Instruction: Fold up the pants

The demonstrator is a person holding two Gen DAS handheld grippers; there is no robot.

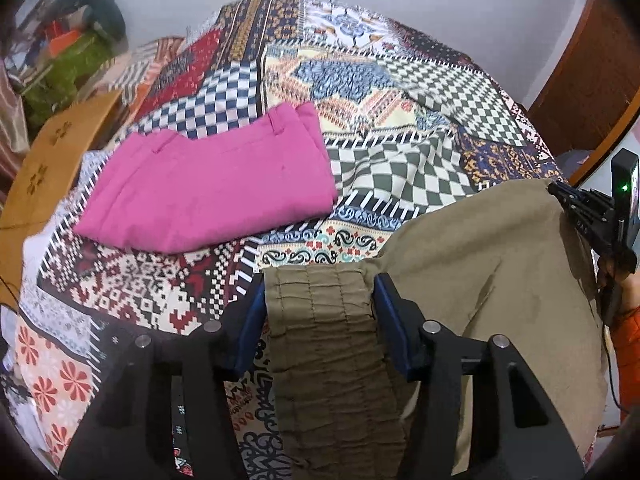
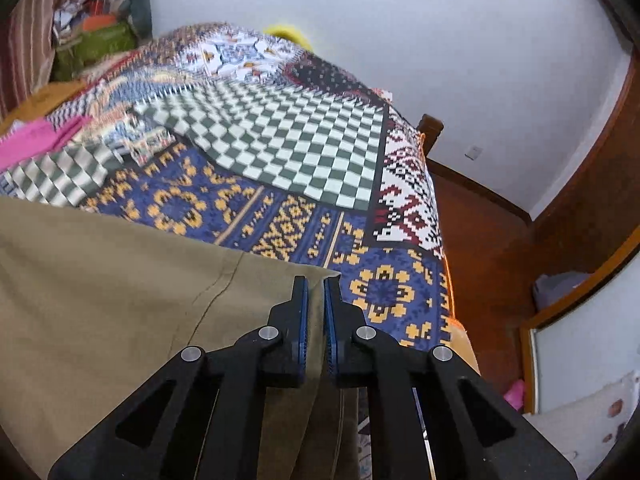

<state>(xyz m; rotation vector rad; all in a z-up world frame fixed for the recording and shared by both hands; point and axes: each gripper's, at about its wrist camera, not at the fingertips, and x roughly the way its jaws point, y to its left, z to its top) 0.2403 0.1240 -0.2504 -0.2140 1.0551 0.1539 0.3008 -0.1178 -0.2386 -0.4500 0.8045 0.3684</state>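
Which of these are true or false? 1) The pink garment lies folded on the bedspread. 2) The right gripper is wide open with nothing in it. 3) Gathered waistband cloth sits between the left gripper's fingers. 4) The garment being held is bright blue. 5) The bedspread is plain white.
1) True: the pink garment lies folded on the bedspread.
2) False: the right gripper is shut on an edge of the khaki pants.
3) True: the gathered waistband of the pants runs between the left gripper's fingers, which press on its sides.
4) False: the held garment is khaki-olive.
5) False: the bedspread is a many-coloured patchwork of patterns.
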